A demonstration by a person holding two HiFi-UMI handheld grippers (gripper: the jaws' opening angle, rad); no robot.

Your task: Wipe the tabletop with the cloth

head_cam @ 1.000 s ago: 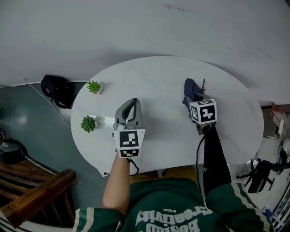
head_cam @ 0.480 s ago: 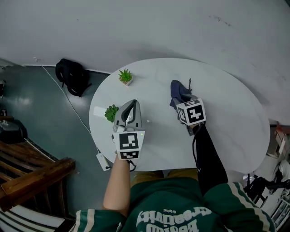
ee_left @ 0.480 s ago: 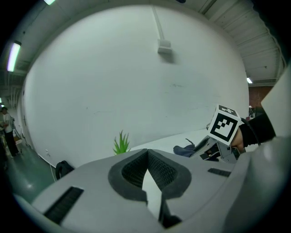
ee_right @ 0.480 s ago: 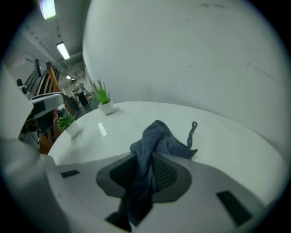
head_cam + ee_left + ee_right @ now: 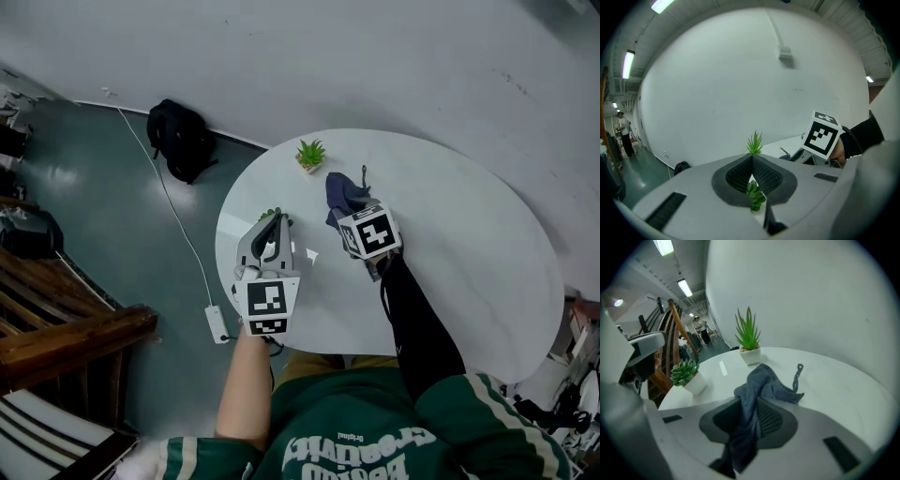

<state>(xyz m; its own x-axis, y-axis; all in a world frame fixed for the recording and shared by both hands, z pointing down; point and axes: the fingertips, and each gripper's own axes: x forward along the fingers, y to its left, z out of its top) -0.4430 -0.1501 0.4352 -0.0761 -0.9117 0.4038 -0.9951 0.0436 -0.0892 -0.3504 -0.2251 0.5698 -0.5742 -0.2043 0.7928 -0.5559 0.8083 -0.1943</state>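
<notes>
Right gripper (image 5: 751,399) pinching dark blue-grey cloth (image 5: 765,378) near white round table's (image 5: 469,246) far-left edge; left gripper (image 5: 752,158) pressed together, empty.

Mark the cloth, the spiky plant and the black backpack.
cloth (image 5: 761,378): right gripper view, on its bunched blue-grey fold.
spiky plant (image 5: 748,333): right gripper view, on its green leaves.
black backpack (image 5: 183,141): head view, on the middle of the bag on the floor.
</notes>
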